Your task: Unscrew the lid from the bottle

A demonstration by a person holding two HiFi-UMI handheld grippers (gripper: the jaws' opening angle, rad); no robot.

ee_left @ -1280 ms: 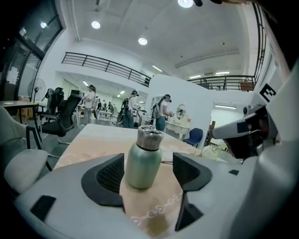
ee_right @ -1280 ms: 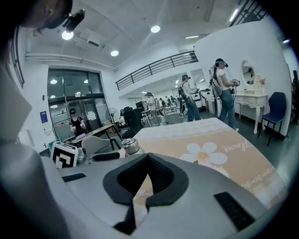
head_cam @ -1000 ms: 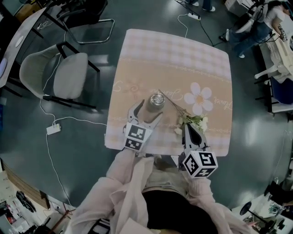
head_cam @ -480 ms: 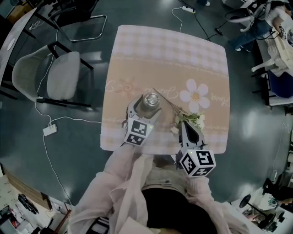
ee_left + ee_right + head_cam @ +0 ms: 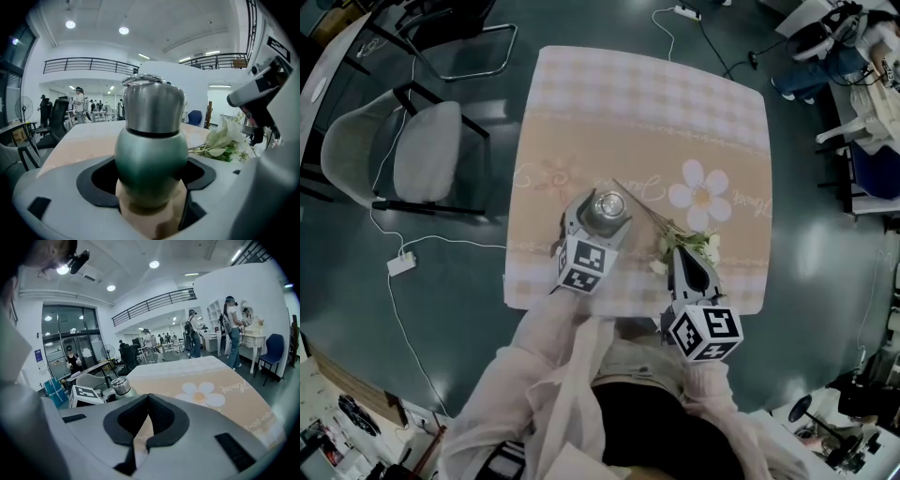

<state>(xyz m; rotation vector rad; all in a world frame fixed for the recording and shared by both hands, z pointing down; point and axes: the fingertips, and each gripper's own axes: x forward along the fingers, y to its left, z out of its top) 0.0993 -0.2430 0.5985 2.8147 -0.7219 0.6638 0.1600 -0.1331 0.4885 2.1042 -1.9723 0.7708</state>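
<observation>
Dark glossy floor surrounds a small table (image 5: pixel 647 94) under a peach cloth printed with a daisy. Near the head view's centre the green bottle (image 5: pixel 607 206) stands upright, its steel lid (image 5: pixel 154 105) on, and the left gripper (image 5: pixel 598 223) is clamped around its body. To its lower right, the right gripper (image 5: pixel 684 261) has its jaws pressed together with nothing between them, just beside a sprig of white flowers (image 5: pixel 689 246).

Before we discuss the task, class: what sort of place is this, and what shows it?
Probably a large open-plan office or lab hall: a railed mezzanine balcony overhead, an office chair on a glossy floor, and people standing about in the background.
</observation>
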